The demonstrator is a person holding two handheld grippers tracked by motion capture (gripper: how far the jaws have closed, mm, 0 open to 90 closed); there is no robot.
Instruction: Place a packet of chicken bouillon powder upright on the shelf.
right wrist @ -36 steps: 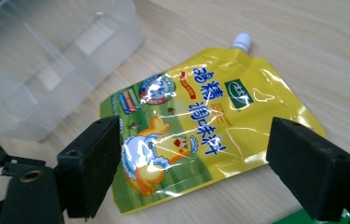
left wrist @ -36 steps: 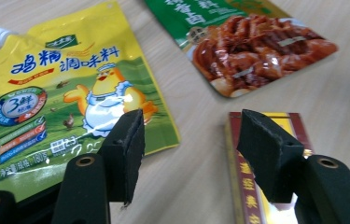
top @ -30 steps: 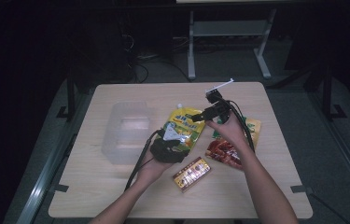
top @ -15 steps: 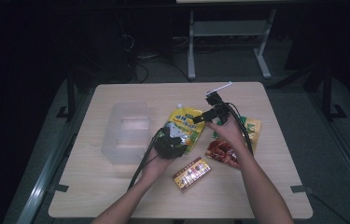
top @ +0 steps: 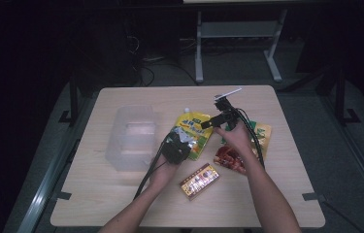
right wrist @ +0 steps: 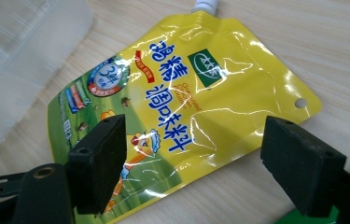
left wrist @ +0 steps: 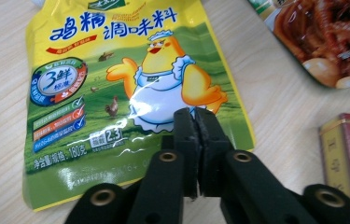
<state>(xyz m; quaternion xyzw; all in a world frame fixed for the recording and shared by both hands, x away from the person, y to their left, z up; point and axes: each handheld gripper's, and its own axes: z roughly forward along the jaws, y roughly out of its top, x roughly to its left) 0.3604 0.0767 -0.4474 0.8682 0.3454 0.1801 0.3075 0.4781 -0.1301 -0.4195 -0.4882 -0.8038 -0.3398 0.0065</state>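
Note:
A yellow and green spouted seasoning pouch [top: 195, 130] with a cartoon chicken lies flat mid-table. My left gripper [top: 180, 141] hovers over its near end; in the left gripper view its jaws [left wrist: 196, 140] are pressed together above the pouch [left wrist: 116, 84] with nothing seen between them. My right gripper [top: 208, 124] is over the pouch's right side. Its jaws [right wrist: 200, 158] stand wide open, one on each side of the pouch [right wrist: 186, 93], whose white spout points away.
A clear plastic container [top: 131, 138] stands left of the pouch. A red food packet [top: 230, 158] and a green and yellow packet [top: 263, 133] lie to the right. A small red and gold box [top: 199, 180] sits near the front edge.
The left gripper has edged forward onto the pouch's near end. The right gripper has shifted slightly left and down toward the pouch. The packets have not moved.

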